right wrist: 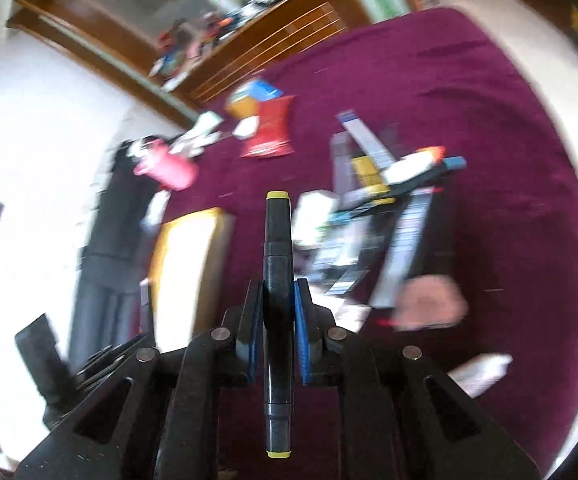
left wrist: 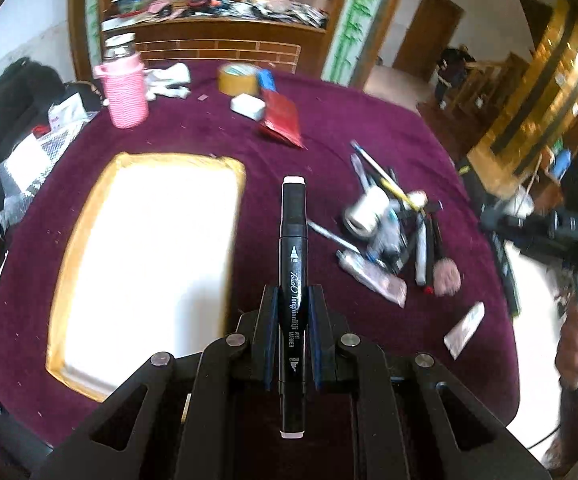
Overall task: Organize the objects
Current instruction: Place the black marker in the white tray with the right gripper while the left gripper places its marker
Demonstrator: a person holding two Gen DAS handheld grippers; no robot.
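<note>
Markers clamped in both grippers, white-capped marker (left wrist: pixel 293 280) left, yellow-capped marker (right wrist: pixel 277 300) right; tray (left wrist: pixel 225 172) looks empty, pile (left wrist: pixel 393 232) still unsorted.

Tray (left wrist: pixel 89 264) left of pens (left wrist: pixel 393 232) (heaped)

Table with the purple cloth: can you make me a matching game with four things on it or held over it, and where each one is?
Things:
1. black marker with white end caps
2. black marker with yellow end caps
3. pink knitted bottle sleeve
4. roll of tan tape

Places:
A. standing at the table's far left
B. clamped in the right tool
C. lying at the far edge, right of the pink sleeve
D. clamped in the left tool

Pairs: 1-D, 2-B, 3-A, 4-C
</note>
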